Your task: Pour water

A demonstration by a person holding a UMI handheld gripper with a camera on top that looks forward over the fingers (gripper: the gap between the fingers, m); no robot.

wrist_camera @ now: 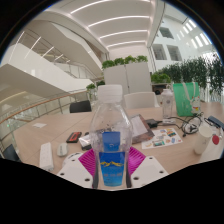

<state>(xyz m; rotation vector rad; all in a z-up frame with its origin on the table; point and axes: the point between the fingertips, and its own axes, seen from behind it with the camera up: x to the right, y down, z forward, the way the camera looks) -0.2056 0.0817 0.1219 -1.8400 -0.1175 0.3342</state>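
And there it was in the gripper view: the gripper (pixel 111 163) had its 2 fingers clamped on the clear water bottle (pixel 110 135), blue label showing, pink pads (pixel 88 160) pressing both sides. Beyond the jaws lay a cluttered table (pixel 180 152), with a green container (pixel 185 97) further back.

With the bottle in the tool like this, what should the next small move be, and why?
Probably carry the bottle toward a cup before tilting. The tool holds it upright between its pink pads, cap apparently on, and I can't make out a clear receiving cup among the clutter on the table.
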